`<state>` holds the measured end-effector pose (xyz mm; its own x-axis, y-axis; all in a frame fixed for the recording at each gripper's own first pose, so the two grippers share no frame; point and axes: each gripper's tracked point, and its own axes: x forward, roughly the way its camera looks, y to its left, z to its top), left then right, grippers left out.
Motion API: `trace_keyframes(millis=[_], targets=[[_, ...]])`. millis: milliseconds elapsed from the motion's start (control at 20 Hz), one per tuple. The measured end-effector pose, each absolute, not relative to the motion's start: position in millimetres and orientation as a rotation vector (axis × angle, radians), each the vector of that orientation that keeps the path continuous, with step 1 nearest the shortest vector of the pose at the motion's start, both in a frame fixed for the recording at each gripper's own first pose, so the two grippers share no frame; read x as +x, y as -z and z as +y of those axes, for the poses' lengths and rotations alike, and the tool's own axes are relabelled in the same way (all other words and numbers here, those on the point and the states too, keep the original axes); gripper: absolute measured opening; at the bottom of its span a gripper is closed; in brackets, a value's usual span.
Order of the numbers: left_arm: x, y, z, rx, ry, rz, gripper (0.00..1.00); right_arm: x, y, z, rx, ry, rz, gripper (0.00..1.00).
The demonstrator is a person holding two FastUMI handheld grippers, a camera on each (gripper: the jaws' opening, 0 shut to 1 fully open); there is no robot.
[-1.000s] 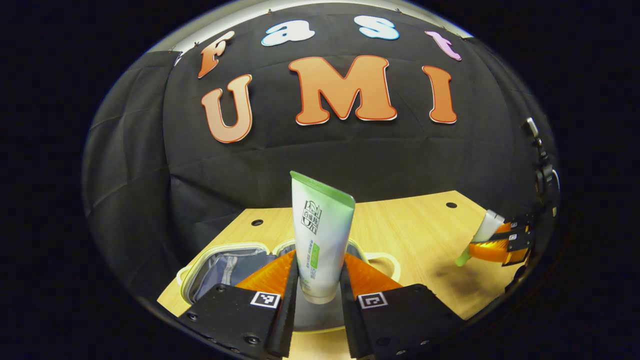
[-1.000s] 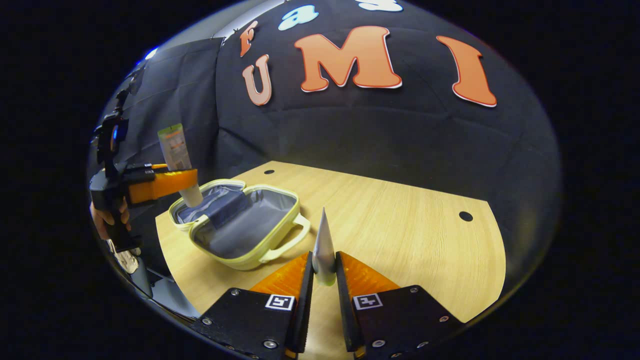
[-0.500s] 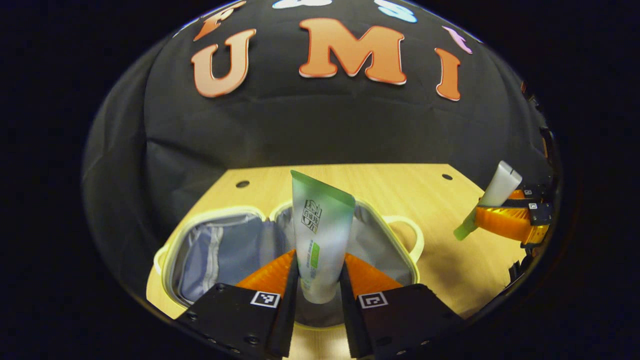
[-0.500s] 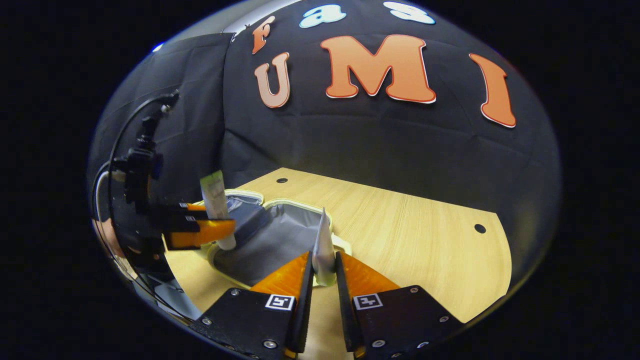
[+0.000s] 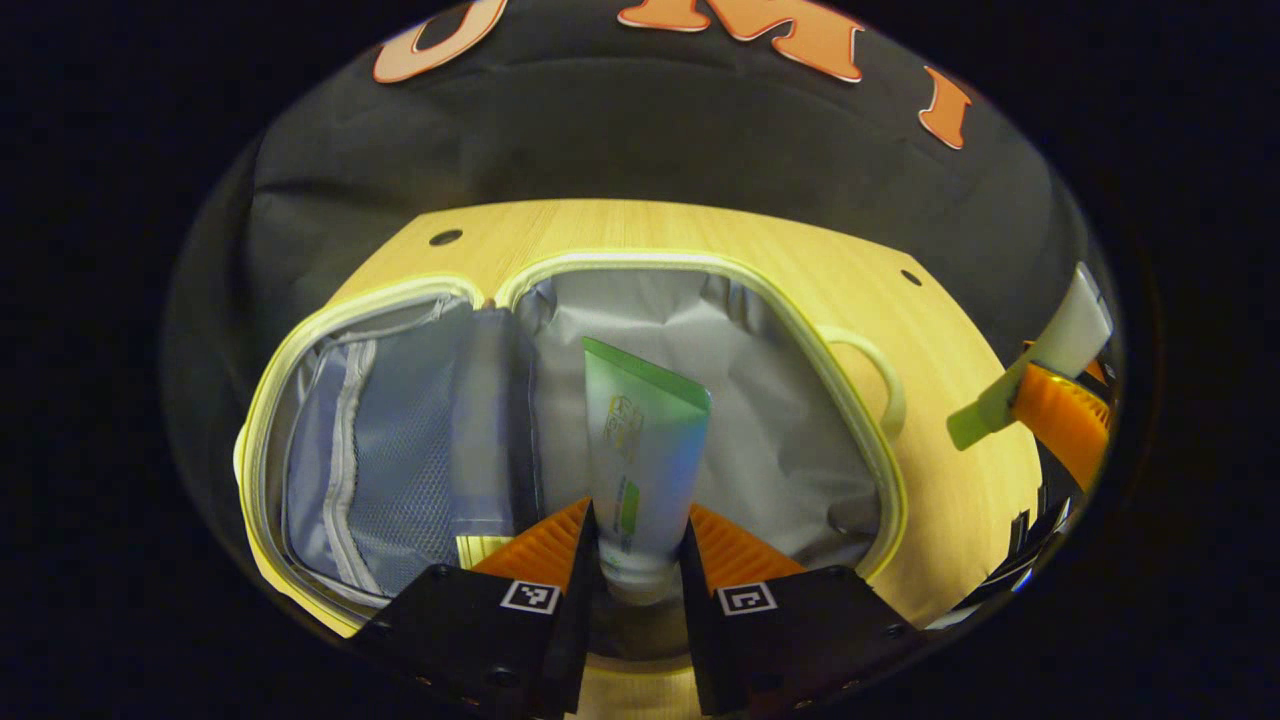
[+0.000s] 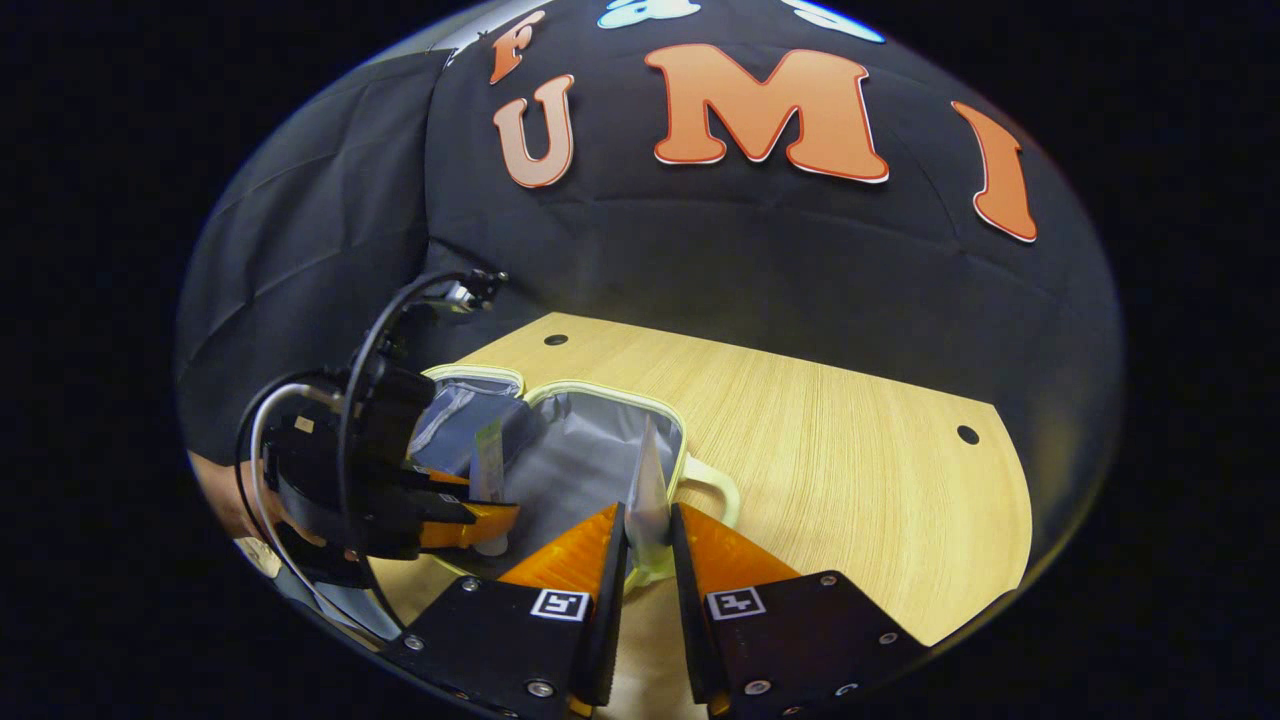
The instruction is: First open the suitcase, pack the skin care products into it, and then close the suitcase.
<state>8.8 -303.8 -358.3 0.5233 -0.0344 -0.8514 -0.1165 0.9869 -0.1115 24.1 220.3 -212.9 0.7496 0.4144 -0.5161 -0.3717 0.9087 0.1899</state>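
— Status of my left gripper (image 5: 636, 560)?

— Clamped on the cap end of a white squeeze tube with a green crimped top (image 5: 640, 450); both fingers press its sides. The tube stands up between them, over the right half of the open pale-yellow suitcase with grey lining (image 5: 780, 330). In the right gripper view the left gripper hangs over the case's near left edge.

— And the right gripper (image 6: 648, 545)?

— I read it as closed on a slim white tube with a green end (image 6: 648, 490), seen edge-on between the fingers, just this side of the suitcase's looped handle (image 6: 715, 485). The left gripper view shows that tube out to the right, clear of the case.

— Surface and surroundings?

— The suitcase lies flat, both halves open, a mesh pocket (image 5: 400, 440) in the left half, on a light wooden tabletop (image 6: 860, 450). Black cloth wall (image 6: 700, 260) behind.
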Motion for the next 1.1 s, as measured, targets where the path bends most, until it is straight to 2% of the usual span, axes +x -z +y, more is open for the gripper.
trace_keyframes(millis=[250,400,600,750,800,950,1100], targets=[[20,372,-298,-0.161,-0.079,1.053,0.43,30,218,234,0.081,-0.421,0.607,0.29],[28,363,-295,-0.183,-0.077,1.001,0.44,33,223,240,0.082,-0.426,0.623,0.29],[36,332,-281,-0.216,-0.071,0.893,0.61,34,230,252,0.086,-0.441,0.652,0.29],[37,298,-253,-0.227,-0.097,0.777,0.84,38,242,270,0.079,-0.460,0.689,0.29],[36,284,-239,-0.228,-0.114,0.739,0.88,39,247,275,0.076,-0.465,0.707,0.29],[25,248,-185,-0.194,-0.183,0.643,0.93,40,267,287,0.072,-0.460,0.774,0.29],[7,233,-126,-0.154,-0.259,0.607,0.93,45,283,294,0.056,-0.434,0.811,0.29]])
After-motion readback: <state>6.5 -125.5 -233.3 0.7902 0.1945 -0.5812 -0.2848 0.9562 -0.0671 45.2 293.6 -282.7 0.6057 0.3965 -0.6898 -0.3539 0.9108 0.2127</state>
